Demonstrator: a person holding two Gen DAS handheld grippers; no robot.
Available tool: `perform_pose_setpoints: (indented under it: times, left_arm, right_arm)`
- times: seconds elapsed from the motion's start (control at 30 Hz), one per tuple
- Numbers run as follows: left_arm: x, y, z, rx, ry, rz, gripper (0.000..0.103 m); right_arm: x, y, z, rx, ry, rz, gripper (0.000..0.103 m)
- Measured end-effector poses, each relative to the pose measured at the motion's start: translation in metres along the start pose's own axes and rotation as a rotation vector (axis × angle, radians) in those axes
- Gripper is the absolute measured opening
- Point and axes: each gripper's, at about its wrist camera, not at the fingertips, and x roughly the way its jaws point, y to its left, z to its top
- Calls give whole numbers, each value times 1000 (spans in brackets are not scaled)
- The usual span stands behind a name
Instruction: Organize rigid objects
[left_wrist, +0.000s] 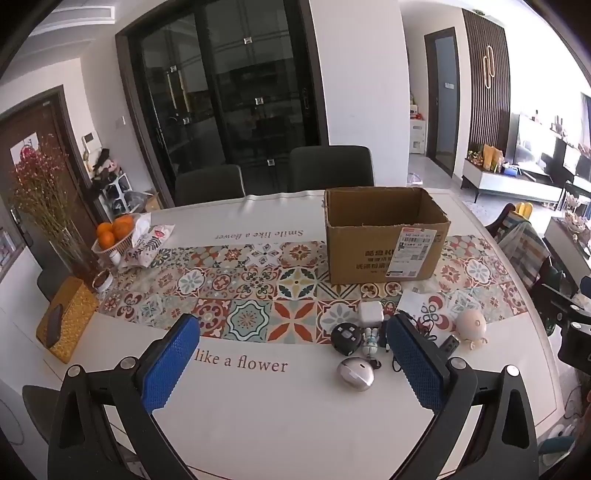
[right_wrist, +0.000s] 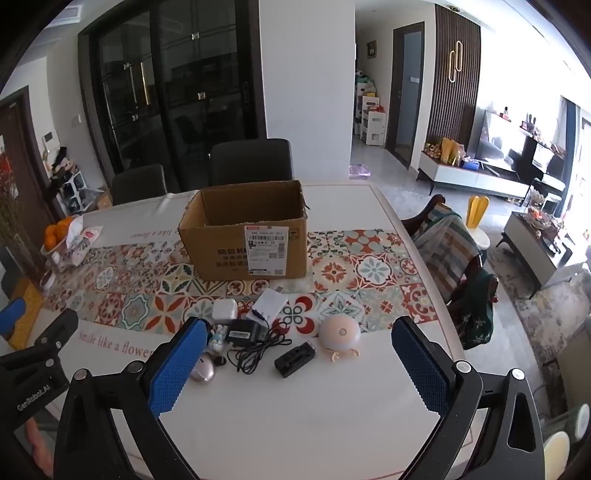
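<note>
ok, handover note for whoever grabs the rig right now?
Left tongs: open, empty, above the table.
Right tongs: open, empty, above the clutter.
Cardboard box: open-topped, on the patterned runner; no contents visible from here.
Loose, near the front edge: pink round gadget, black adapter with cord, small black block, white cube, silver mouse, black round gadget.
Done: nothing. Left: everything.
</note>
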Motion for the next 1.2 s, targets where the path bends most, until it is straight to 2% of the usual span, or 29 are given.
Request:
perform_pose_setpoints:
  times: [0.1,0.27,1.2]
  left_arm:
    - [-4,14,-3,-43,-18,-36,103]
    - [-2,4,-1,-32,-17,-9,103]
    - [-7,4,-1,-31,-24,1,103]
  right_arm:
    - [1,0,0,1,-1,-1,101]
    - [2,-1,0,2,1,2,101]
    - [0,-1,0,5,1,6,101]
